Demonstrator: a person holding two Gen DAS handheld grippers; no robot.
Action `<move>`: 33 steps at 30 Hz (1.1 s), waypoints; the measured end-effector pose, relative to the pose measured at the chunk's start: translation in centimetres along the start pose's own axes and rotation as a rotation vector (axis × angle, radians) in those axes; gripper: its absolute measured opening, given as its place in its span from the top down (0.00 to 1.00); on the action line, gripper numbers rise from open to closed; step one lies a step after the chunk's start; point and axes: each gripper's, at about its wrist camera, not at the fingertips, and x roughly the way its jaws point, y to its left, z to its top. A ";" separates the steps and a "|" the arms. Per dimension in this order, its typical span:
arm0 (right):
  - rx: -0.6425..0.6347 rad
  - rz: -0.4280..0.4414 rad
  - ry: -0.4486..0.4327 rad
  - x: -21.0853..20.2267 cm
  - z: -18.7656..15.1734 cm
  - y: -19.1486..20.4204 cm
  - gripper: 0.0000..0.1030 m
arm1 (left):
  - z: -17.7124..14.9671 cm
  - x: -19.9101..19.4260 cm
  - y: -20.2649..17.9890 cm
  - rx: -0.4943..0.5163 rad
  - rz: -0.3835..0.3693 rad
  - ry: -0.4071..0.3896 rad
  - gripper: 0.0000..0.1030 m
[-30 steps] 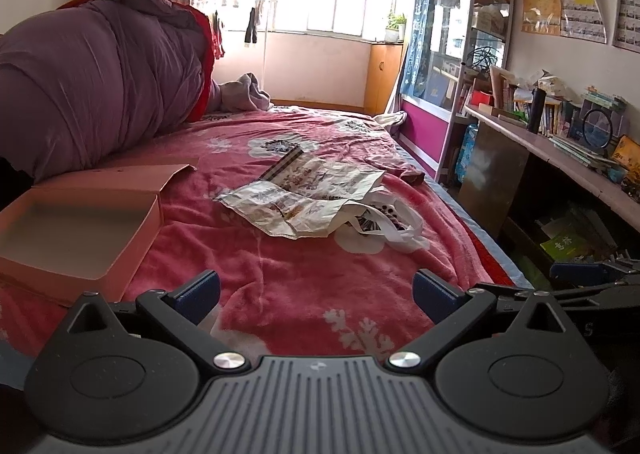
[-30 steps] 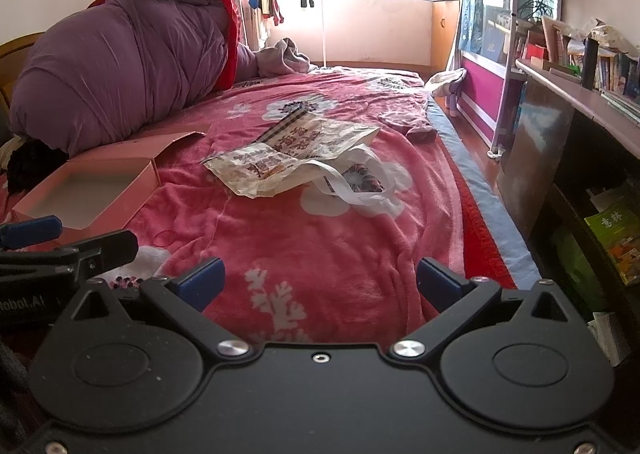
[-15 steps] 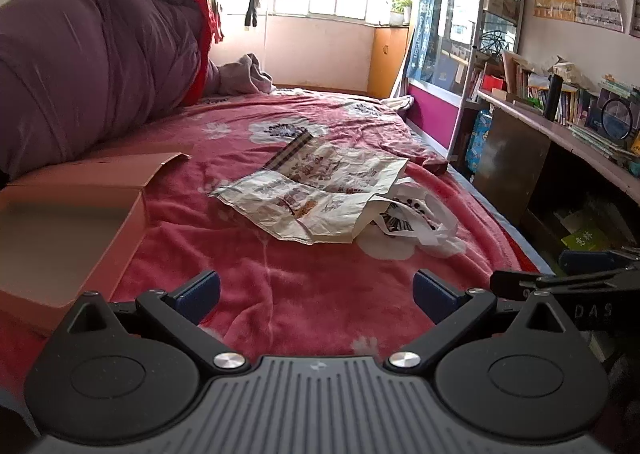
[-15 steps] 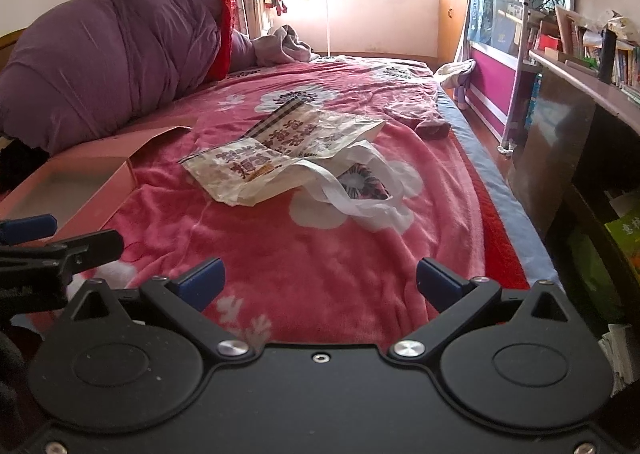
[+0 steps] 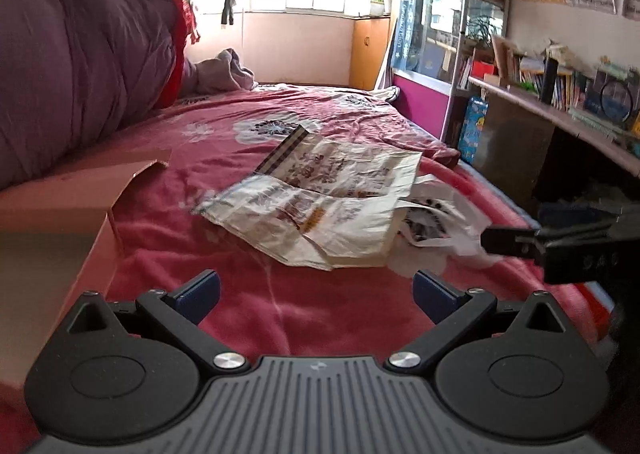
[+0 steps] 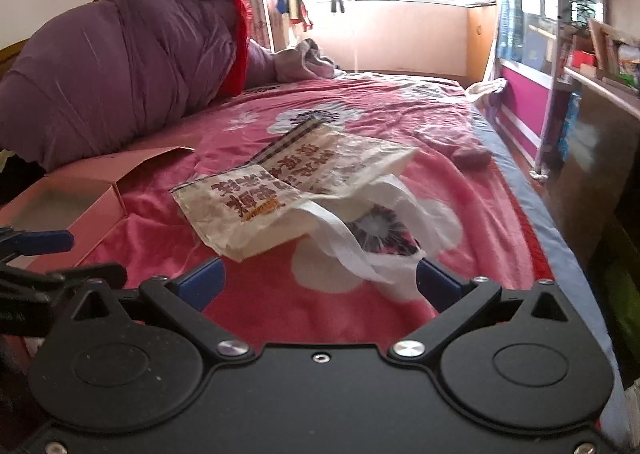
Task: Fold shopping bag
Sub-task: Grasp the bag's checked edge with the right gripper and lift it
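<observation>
Item: cream printed fabric shopping bag (image 6: pixel 296 189), rumpled, loosely doubled, on red floral blanket (image 6: pixel 400 121) ahead of both tools; white handles (image 6: pixel 352 242) nearest right gripper (image 6: pixel 318 284); left gripper (image 5: pixel 316 292) and right both wide, empty; advice: pinch corners, not handles.

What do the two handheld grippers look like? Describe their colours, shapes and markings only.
Left gripper: black linkage arms with silver pivot screws, round black discs, a grey ribbed body and blue finger pads. Right gripper: the same build, but a smooth black body; pale lettering on its side shows blurred in the left view.
</observation>
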 end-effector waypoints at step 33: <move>0.608 0.384 0.146 13.9 -3.9 -2.7 0.63 | 0.0 17.0 11.1 -0.622 -0.181 0.074 0.61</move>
